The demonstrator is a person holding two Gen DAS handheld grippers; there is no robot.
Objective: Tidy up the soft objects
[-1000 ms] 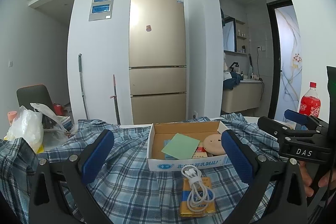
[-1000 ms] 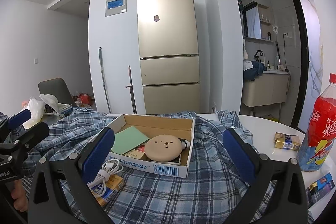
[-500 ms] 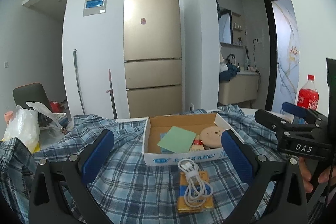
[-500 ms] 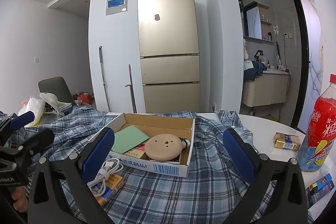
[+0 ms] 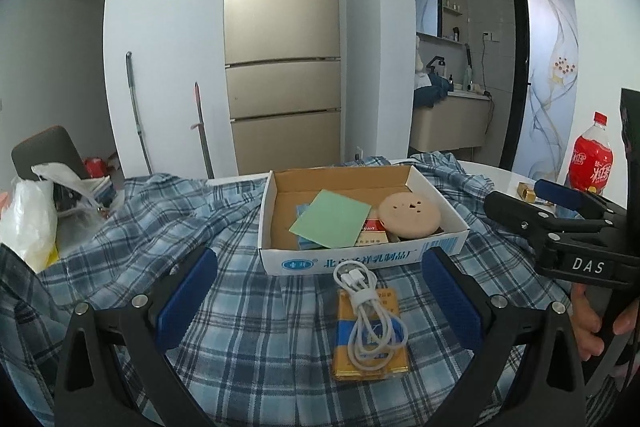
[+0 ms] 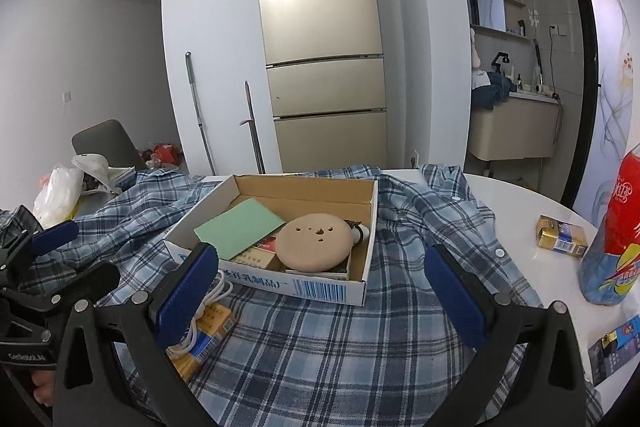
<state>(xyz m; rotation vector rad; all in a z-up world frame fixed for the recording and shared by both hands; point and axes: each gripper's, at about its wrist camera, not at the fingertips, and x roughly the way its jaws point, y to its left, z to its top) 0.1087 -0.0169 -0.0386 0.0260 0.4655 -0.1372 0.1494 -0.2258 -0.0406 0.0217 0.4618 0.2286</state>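
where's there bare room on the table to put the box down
Bare white table lies right of the shirt, between the gold pack and the far rim. By the bottle it's crowded.

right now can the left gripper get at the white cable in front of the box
Probably yes. The left gripper is open, and the coiled white cable lies between its fingers on a yellow pack atop the plaid shirt, with nothing over it. The cardboard box sits just beyond.
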